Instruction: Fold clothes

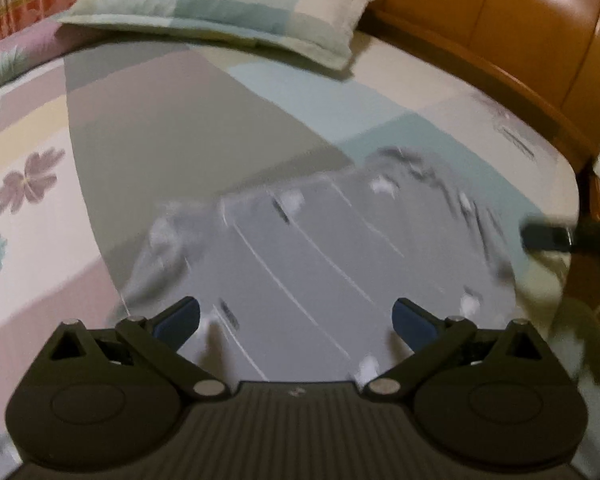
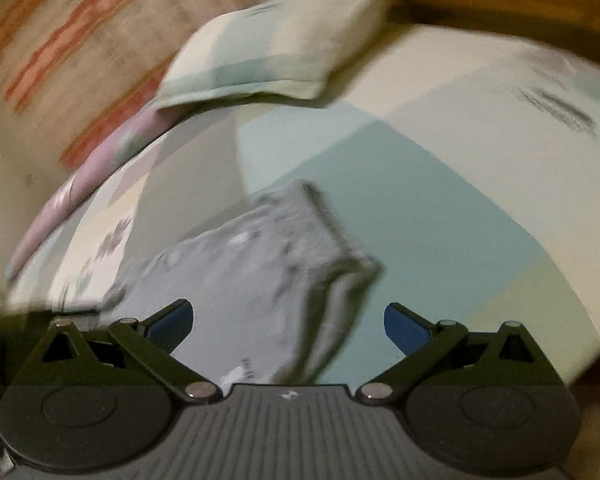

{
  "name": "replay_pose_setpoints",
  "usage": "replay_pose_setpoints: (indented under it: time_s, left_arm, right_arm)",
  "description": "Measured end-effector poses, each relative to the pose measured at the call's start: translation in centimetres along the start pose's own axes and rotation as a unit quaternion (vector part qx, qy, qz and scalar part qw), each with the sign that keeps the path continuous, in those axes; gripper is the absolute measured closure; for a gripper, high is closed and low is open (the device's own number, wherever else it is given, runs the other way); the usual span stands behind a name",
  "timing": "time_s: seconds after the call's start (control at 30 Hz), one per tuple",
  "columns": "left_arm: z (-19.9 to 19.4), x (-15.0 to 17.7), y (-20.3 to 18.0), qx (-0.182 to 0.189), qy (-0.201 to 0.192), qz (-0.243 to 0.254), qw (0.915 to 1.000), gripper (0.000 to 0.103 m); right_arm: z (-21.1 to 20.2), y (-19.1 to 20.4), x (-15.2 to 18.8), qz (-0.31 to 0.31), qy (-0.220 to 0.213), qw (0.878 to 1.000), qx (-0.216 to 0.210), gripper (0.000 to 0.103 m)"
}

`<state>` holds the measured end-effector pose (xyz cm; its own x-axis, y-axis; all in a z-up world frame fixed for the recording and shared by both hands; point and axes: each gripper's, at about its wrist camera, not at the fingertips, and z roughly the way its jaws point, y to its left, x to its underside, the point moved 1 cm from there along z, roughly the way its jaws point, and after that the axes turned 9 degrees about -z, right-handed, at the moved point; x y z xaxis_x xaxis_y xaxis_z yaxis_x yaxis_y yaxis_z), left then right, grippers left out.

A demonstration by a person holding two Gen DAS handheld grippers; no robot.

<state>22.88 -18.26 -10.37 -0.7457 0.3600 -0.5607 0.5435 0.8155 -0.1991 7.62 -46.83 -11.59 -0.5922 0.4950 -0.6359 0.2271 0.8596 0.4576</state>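
The left tool (image 1: 296, 320) and the right tool (image 2: 288, 324) both hang released, nothing between their blue pads, just above the grey garment (image 1: 324, 256) lying flat on the bed (image 1: 140, 128) below the pillow (image 1: 228, 8). Both views are blurred, so steady them first, then pinch matching corners at one edge and carry them over together, keeping the cloth taut

The grey garment (image 1: 320, 256) is soft matt cloth with thin pale stripes, lying on a bed sheet (image 1: 160, 128) of smooth matt patchwork-print cloth. The pillow (image 1: 228, 8) wears the same kind of matt fabric. The headboard (image 1: 520, 28) is glossy varnished wood, catching light. Each tool (image 1: 296, 320) (image 2: 288, 324) looks like matt black plastic with ribbed housing, small metal pins and blue pads (image 1: 180, 322).
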Motion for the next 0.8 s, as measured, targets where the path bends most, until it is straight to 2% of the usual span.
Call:
replay_pose_setpoints:
  time_s: [0.1, 0.17, 0.2, 0.27, 0.3, 0.33, 0.43, 0.5, 0.57, 0.6, 0.63, 0.8]
  left_arm:
    - [-0.5, 1.1, -0.4, -0.004, 0.003, 0.011, 0.9999, 0.001]
    - [-1.0, 1.5, -0.3, -0.012, -0.001, 0.014, 0.9998, 0.001]
    - [-1.2, 1.7, -0.2, -0.015, -0.003, 0.015, 0.9998, 0.001]
    - [-1.3, 2.1, 0.1, -0.013, -0.002, 0.009, 0.9999, 0.001]
    - [-1.3, 2.2, 0.3, -0.012, 0.0, 0.004, 0.9999, 0.001]
    - [-1.3, 2.4, 0.5, -0.01, 0.003, -0.001, 0.9999, 0.001]
    - [-1.0, 2.8, 0.7, -0.015, 0.008, -0.009, 0.9998, 0.002]
    - [-1.1, 3.0, 0.7, -0.013, 0.007, -0.007, 0.9999, 0.002]
    - [-1.1, 3.1, 0.7, -0.014, 0.008, -0.006, 0.9998, 0.001]
    - [-1.1, 3.1, 0.7, -0.015, 0.009, -0.005, 0.9998, 0.001]
    - [-1.1, 3.1, 0.7, -0.015, 0.009, -0.004, 0.9998, 0.001]
    - [-1.1, 3.2, 0.6, -0.01, 0.009, -0.004, 0.9999, 0.001]
  right_arm:
    - [0.7, -2.0, -0.5, 0.065, -0.003, 0.997, -0.032, 0.0]
    - [0.5, -1.5, -0.6, 0.049, -0.018, 0.998, -0.031, 0.0]
    - [0.4, -1.1, -0.7, 0.037, -0.026, 0.999, -0.029, 0.004]
    - [0.0, -0.2, -0.8, 0.011, -0.042, 0.999, -0.024, 0.016]
    - [0.1, 0.0, -0.8, 0.009, -0.04, 0.999, -0.035, 0.028]
    - [0.5, 0.1, -0.7, 0.011, -0.032, 0.998, -0.043, 0.035]
    - [2.0, 0.1, -0.2, 0.023, -0.003, 1.0, -0.017, 0.044]
    - [2.4, 0.0, 0.0, 0.025, -0.01, 1.0, -0.007, 0.052]
    - [2.8, -0.2, 0.1, 0.027, -0.021, 0.999, 0.0, 0.067]
    - [2.9, -0.3, 0.0, 0.022, -0.028, 0.999, 0.011, 0.083]
    - [2.8, -0.3, 0.0, 0.018, -0.032, 0.999, 0.017, 0.093]
    - [1.6, -0.3, 0.1, 0.002, -0.048, 0.998, 0.035, 0.096]
